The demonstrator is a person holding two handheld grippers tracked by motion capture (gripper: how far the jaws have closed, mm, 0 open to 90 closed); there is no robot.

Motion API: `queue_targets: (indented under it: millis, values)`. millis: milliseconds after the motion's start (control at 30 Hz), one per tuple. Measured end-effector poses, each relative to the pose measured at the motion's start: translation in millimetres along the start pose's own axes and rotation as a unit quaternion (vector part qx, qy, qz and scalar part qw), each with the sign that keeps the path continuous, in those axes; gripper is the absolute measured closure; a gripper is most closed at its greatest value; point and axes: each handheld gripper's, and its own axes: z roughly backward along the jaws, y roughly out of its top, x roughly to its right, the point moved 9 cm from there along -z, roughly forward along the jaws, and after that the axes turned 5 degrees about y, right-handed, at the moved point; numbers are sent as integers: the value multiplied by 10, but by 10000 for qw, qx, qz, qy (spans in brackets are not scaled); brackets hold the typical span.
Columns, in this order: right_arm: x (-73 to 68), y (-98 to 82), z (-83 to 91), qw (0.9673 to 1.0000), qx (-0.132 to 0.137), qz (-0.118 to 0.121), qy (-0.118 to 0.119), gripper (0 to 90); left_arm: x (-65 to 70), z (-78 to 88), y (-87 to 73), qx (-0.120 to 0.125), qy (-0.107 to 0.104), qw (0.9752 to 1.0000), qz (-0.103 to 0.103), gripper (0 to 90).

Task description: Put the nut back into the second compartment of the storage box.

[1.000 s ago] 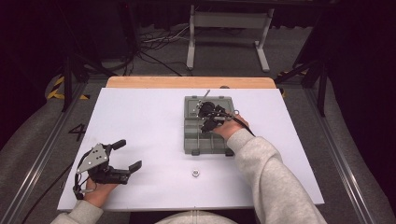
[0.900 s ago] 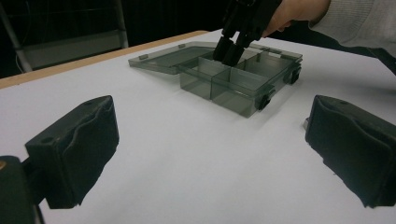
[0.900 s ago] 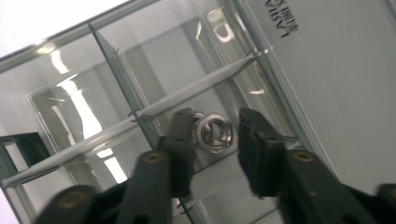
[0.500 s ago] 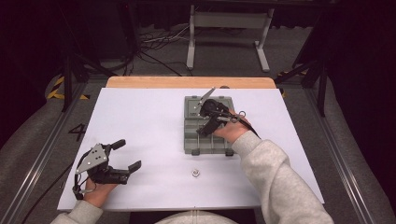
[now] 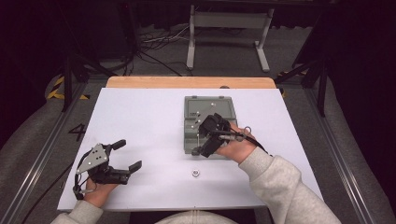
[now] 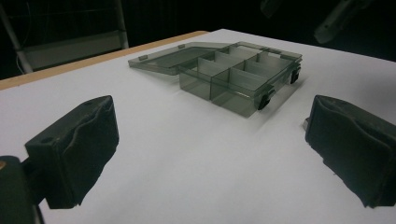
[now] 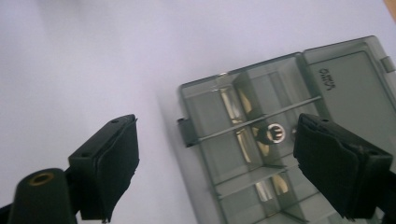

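A smoky grey compartment box (image 5: 208, 107) lies open at the middle of the white table, its lid flat on the far side. My right gripper (image 5: 201, 138) hovers over its near compartments. Its jaws have just been opening and nothing is between them. In the right gripper view, a small shiny metal part (image 7: 273, 132) lies in a compartment of the box (image 7: 205, 112) below the open gripper (image 7: 219, 161). My left gripper (image 5: 127, 155) rests open at the near left, empty. Its own view shows the box (image 6: 233, 74) ahead of the gripper (image 6: 210, 149).
A small metal nut (image 5: 195, 173) lies on the table (image 5: 140, 116) in front of the box, near the front edge. A wooden strip (image 5: 187, 82) runs along the far edge. Beyond it stand dark floor, cables and a metal stand (image 5: 228, 21).
The right gripper has drawn back from the far part of the box toward the person and risen, and its jaws have gone from shut to wide apart. The left gripper has stayed put.
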Motion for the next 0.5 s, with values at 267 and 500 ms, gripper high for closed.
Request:
queue_targets:
  millis: [267, 500]
  values:
    - [-335, -46, -62, 9995, 1, 215, 226, 145, -3, 5, 3, 17, 13, 10000, 24, 35]
    - [-496, -126, -205, 9990, -147, 298, 304, 149, 1, 6, 5, 20, 11, 10000, 23, 36]
